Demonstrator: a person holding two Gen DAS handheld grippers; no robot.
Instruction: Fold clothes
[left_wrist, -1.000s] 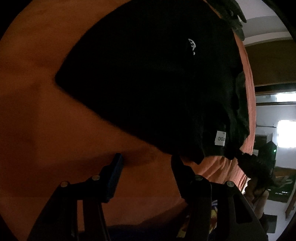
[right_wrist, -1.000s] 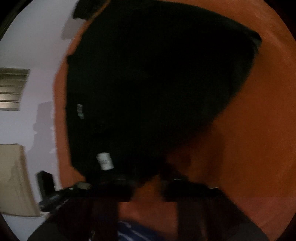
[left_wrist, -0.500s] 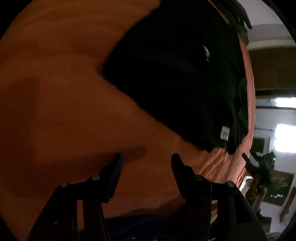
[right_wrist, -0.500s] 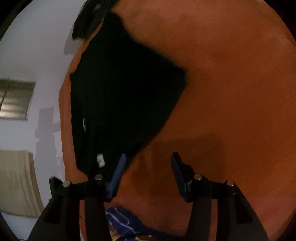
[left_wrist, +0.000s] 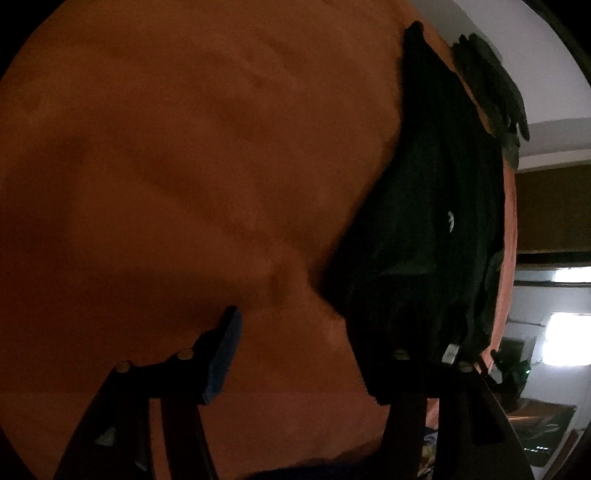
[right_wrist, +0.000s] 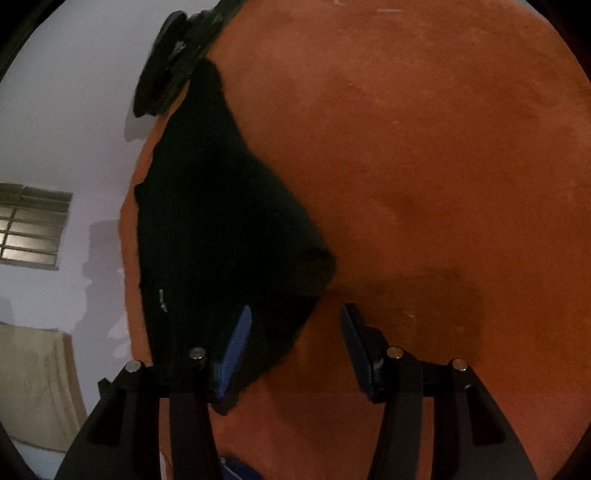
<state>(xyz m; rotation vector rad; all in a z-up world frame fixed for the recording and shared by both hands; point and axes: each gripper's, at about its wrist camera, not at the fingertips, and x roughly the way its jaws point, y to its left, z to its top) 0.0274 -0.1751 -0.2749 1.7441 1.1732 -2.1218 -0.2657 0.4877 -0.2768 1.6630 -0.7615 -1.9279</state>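
Note:
A black garment (left_wrist: 424, 221) lies flat on the orange bedspread (left_wrist: 184, 166), near the bed's edge. It fills the right side of the left wrist view, with a small white tag (left_wrist: 451, 352) at its near edge. My left gripper (left_wrist: 295, 332) hovers over bare bedspread to the left of the garment. Its jaws are opening and nothing is between them. In the right wrist view the black garment (right_wrist: 221, 240) lies at the left. My right gripper (right_wrist: 295, 321) is open above the garment's near corner, and its pads (right_wrist: 236, 343) press on nothing.
A dark crumpled pile of clothes (left_wrist: 491, 85) (right_wrist: 173, 62) sits at the bed's far edge by the white wall. A window (right_wrist: 33, 225) is in that wall. Wide bare bedspread (right_wrist: 443, 166) stretches away from the garment. Blue patterned cloth (right_wrist: 236, 469) shows below the right gripper.
The right gripper was shut on the black garment's edge, then opened and let it go. Both grippers have drawn sideways away from the garment, which now lies toward the side of each view.

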